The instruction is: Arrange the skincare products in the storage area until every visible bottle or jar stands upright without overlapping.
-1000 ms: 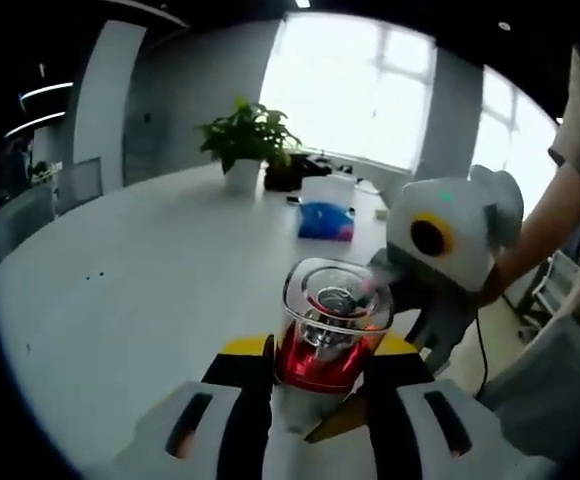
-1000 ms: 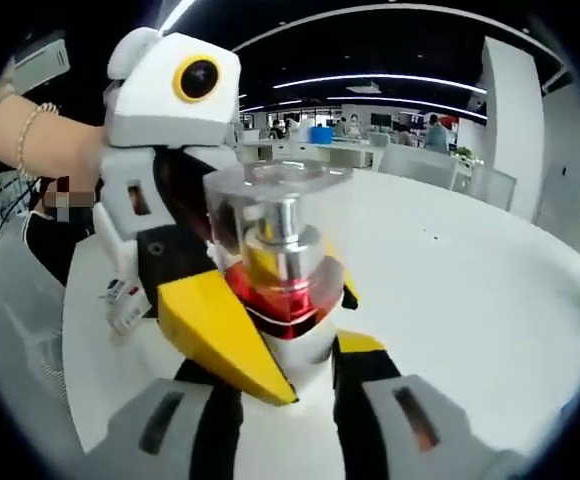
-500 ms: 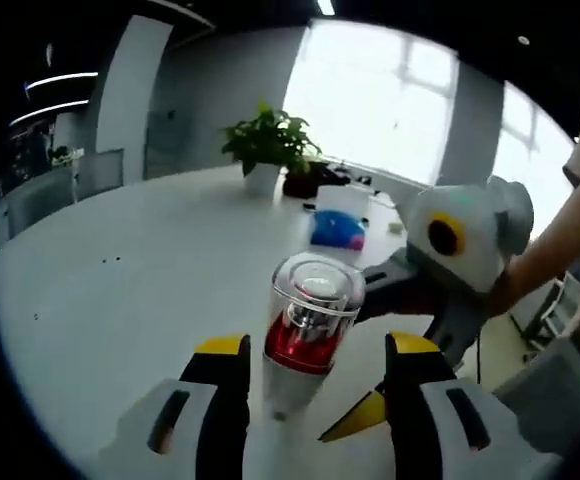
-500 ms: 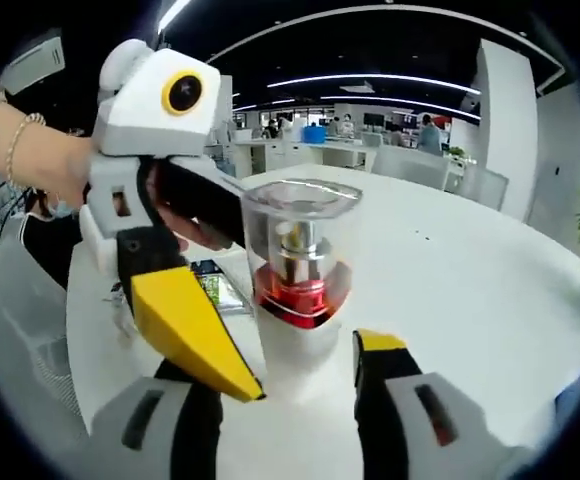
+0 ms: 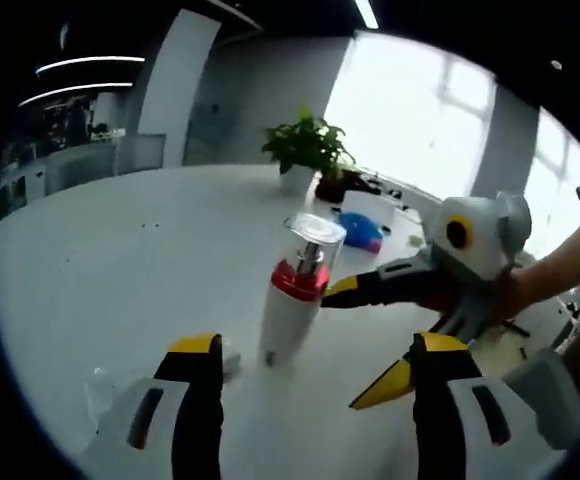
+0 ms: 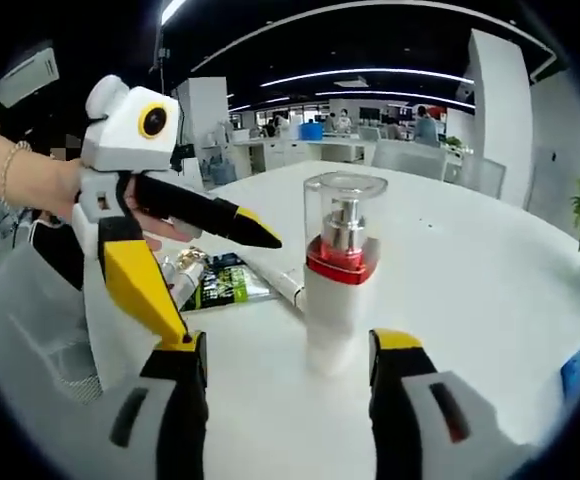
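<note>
The pump bottle (image 5: pixel 296 296) (image 6: pixel 339 271) stands upright on the white table (image 5: pixel 120 270) between the spread-jawed left gripper (image 5: pixel 310 360) and right gripper (image 6: pixel 288 350) (both empty); tall, top-heavy and probably slick, it is best taken low on its white body.

Your pump bottle (image 6: pixel 338 270) stands upright on the table (image 6: pixel 470 290), just ahead of your right gripper (image 6: pixel 288 362) and apart from its jaws. Your left gripper (image 6: pixel 205 265) sits off to its left in the right gripper view. A packet (image 6: pixel 222 282) and tube (image 6: pixel 278 283) lie flat behind, potted plant (image 5: pixel 308 152) way across the table.
</note>
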A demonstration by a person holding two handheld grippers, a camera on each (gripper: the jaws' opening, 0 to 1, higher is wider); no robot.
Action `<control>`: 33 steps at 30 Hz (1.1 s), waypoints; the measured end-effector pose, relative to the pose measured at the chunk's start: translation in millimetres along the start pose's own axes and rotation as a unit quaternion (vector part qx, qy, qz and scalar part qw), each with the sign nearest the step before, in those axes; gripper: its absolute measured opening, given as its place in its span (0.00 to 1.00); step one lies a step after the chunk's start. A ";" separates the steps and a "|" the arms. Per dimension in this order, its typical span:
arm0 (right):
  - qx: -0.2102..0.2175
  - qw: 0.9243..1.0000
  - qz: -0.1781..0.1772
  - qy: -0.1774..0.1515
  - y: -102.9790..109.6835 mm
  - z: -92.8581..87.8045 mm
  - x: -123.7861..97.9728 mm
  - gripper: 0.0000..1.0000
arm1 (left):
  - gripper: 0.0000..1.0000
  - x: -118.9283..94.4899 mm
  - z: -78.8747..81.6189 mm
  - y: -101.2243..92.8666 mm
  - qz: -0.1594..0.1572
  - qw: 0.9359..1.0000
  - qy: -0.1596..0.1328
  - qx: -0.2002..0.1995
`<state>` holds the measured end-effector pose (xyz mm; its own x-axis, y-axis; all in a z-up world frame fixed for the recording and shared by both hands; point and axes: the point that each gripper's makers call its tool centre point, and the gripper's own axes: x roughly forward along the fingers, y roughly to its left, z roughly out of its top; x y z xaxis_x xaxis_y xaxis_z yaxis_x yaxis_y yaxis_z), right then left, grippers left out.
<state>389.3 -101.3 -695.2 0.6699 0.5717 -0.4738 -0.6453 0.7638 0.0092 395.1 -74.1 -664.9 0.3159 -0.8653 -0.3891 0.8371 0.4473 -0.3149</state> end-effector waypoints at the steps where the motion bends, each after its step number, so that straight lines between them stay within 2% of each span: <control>1: 0.000 1.000 0.002 -0.002 2.8 0.9 -1.4 0.68 | 0.77 -4.3 -0.6 -0.4 0.003 1.000 -0.004 -0.010; 3: 0.001 1.000 0.008 -0.003 10.8 1.4 -5.1 0.70 | 0.78 -16.8 -2.3 -0.5 0.014 0.999 -0.015 -0.037; 10: -0.024 1.000 0.010 -0.003 30.7 -2.5 -20.0 0.72 | 0.86 -62.2 -15.5 -2.7 0.048 0.996 -0.032 -0.069; 15: 0.003 1.000 0.006 -0.004 39.7 -4.3 -27.2 0.73 | 0.90 -91.4 -35.7 -8.6 0.070 0.994 -0.025 -0.077; 17: 0.027 0.999 0.003 -0.019 43.7 1.9 -30.4 0.75 | 0.91 -103.6 -43.1 -11.4 0.079 0.993 -0.025 -0.080; 21: 0.037 0.999 0.002 -0.027 54.4 7.0 -33.7 0.78 | 0.93 -125.2 -56.7 -14.3 0.094 0.992 -0.020 -0.082; 29: 0.051 0.998 -0.003 -0.031 71.6 2.8 -45.2 0.81 | 0.96 -166.2 -72.4 -16.0 0.127 0.988 -0.025 -0.087; 33: 0.049 0.998 -0.013 -0.025 75.9 -3.1 -51.3 0.83 | 0.97 -191.9 -76.6 -14.0 0.148 0.983 -0.043 -0.098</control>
<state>304.8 -73.5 -672.9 0.7048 0.5645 -0.4297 -0.5909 0.8023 0.0848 288.5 103.0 -652.1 0.5767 -0.7021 -0.4177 0.6033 0.7107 -0.3619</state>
